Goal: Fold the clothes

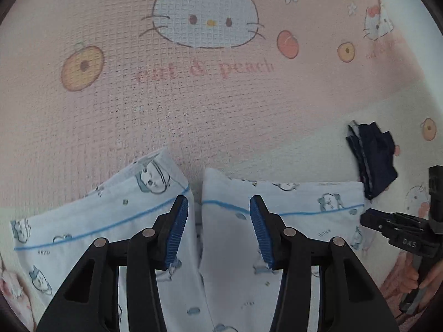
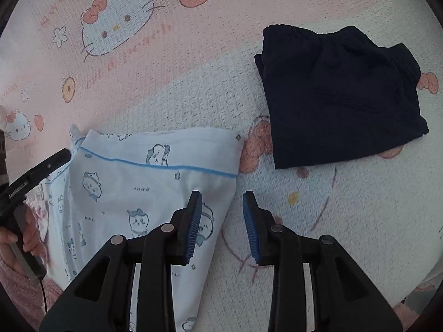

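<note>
We see the pale blue printed trousers (image 1: 238,249) low in both frames, legs running toward the upper edge. The left tool (image 1: 218,232) hangs open between the legs; the right tool (image 2: 223,227), open and empty, straddles their right edge.

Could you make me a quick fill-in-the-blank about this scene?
1. The pale blue pants have a ____ stripe near each cuff.
2. The folded dark garment lies to the ____ of the pants in the right wrist view.
3. The blanket reads "cat & ____".

Missing words: blue; right; peach
</note>
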Demonstrator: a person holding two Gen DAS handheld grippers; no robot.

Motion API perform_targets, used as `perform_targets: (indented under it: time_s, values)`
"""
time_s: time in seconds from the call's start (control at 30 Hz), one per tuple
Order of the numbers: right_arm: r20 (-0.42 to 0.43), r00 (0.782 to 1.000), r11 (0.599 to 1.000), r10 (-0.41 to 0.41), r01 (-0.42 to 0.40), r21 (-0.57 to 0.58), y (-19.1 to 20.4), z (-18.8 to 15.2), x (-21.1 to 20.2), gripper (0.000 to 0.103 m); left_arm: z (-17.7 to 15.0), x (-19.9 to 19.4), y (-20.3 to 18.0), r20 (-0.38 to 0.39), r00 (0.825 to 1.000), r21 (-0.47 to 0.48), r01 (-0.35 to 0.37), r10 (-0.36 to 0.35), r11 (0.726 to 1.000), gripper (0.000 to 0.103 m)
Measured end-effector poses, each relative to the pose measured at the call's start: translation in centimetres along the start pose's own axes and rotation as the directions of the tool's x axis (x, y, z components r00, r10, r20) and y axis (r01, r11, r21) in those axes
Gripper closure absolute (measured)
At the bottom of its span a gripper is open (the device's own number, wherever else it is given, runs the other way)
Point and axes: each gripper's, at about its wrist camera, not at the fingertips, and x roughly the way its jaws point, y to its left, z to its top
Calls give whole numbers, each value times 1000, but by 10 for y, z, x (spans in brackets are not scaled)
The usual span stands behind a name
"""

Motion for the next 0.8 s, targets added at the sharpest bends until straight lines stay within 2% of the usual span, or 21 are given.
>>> perform_targets:
  time_s: [0.1, 0.2, 0.23, 0.27, 0.3, 0.37, 0.43, 0.53, 0.6, 0.63, 0.67, 0.73, 0.77, 0.8]
  values:
    - [-35, 999, 999, 15, -16, -36, 3, 9, 15, 69, 8, 22, -3, -10, 1000, 14, -15, 16, 1000, 54]
    - [-11, 1000, 991, 11, -12, -132, 16, 17, 21, 68, 7, 29, -10, 9, 998, 81, -57, 57, 995, 56]
    - [-8, 1000, 989, 25, -25, -145, 19, 19, 21, 74, 5, 29, -12, 21, 997, 107, -70, 68, 992, 59]
    - [-14, 998, 986, 58, -60, -155, 22, 20, 21, 90, 2, 26, -13, 37, 996, 125, -84, 80, 989, 67]
    - [-14, 997, 982, 81, -82, -173, 26, 19, 20, 96, -1, 22, -13, 54, 995, 135, -91, 85, 987, 75]
    - [6, 996, 969, 90, -86, -231, 35, 12, 12, 99, -6, 12, -8, 83, 992, 135, -109, 99, 985, 82]
    - [23, 995, 950, 96, -85, -299, 46, 2, -1, 99, -10, 0, -2, 114, 986, 127, -137, 123, 982, 82]
    - [17, 993, 900, 118, -100, -424, 64, -15, -19, 99, -14, -21, 1, 184, 982, 127, -59, 34, 990, 82]
    - [-13, 993, 864, 116, -107, -492, 75, -27, -24, 99, -14, -21, -4, 175, 985, 158, -28, 0, 987, 81]
    - [-16, 994, 862, 107, -100, -497, 74, -31, -24, 99, -13, -21, -7, 169, 985, 173, -14, -16, 985, 81]
    - [-20, 995, 859, 97, -94, -503, 73, -34, -24, 99, -13, -15, -12, 154, 988, 193, -21, -10, 981, 81]
    - [-26, 997, 855, 77, -80, -513, 71, -41, -24, 98, -13, 3, -18, 95, 994, 211, -68, 49, 975, 81]
    - [-21, 997, 871, 74, -75, -486, 66, -40, -24, 97, -13, 13, -21, 65, 995, 221, -92, 79, 971, 81]
    - [-1, 997, 911, 81, -74, -405, 52, -32, -26, 95, -12, 21, -20, 38, 992, 221, -122, 116, 968, 81]
